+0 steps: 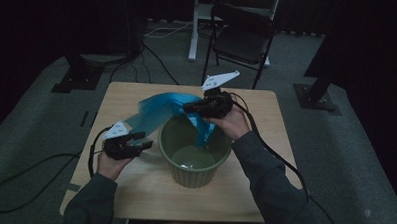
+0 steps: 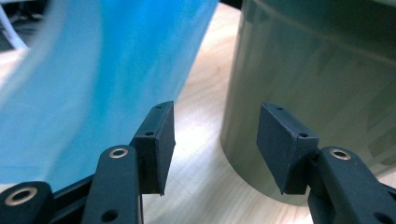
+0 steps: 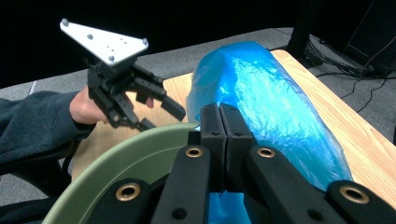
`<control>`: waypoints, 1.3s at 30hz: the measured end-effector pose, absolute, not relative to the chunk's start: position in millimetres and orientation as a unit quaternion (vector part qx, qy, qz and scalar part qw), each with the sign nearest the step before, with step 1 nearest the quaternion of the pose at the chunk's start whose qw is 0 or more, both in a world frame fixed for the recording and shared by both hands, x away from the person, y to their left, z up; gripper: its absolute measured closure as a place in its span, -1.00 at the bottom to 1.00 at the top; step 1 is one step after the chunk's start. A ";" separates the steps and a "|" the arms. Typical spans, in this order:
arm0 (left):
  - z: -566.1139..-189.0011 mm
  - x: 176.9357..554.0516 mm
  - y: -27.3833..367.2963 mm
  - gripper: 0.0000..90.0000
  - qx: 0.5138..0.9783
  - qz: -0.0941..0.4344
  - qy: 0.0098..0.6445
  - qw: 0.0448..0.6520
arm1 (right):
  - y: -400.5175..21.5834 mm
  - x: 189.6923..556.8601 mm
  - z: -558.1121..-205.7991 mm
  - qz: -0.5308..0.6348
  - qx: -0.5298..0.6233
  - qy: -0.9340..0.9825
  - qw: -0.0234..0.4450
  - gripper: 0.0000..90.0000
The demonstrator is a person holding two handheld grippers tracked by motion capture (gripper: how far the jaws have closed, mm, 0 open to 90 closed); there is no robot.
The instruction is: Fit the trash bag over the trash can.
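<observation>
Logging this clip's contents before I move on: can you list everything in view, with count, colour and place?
Bin: one, olive green, round, upright on the near middle of the table.
Plastic bag: one, translucent blue, draped from the table behind the bin over its far rim and down inside.
Table: one, light wood, centre of the high view.
Folding chair: one, black, on the floor beyond the table.
White stand: one, left of the chair.
Cables: several, black, on the grey carpet.
Left gripper: one, black, jaws open and empty, left of the bin.
Right gripper: one, black, jaws shut on the bag above the bin's far rim.
Sleeves: two, dark grey.
</observation>
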State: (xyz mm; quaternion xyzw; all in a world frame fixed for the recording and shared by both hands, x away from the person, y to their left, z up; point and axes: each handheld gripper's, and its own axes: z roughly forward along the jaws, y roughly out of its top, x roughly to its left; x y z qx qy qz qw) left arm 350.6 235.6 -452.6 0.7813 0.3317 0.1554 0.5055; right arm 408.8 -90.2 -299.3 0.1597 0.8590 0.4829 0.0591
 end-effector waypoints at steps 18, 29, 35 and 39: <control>-436.5 353.5 251.2 -0.06 0.744 0.183 0.355 0.535 | -84.5 397.1 -300.3 0.485 0.148 0.861 0.049 0.99; -427.0 363.8 254.7 -0.06 0.726 0.187 0.365 0.552 | -80.9 392.5 -302.4 0.483 0.140 0.863 0.043 0.99; -424.1 363.8 253.6 0.32 0.719 0.183 0.363 0.564 | -76.7 390.6 -306.5 0.480 0.137 0.865 0.041 0.99; -421.9 361.0 251.4 0.68 0.721 0.192 0.362 0.559 | -72.9 389.5 -310.5 0.477 0.137 0.867 0.042 0.99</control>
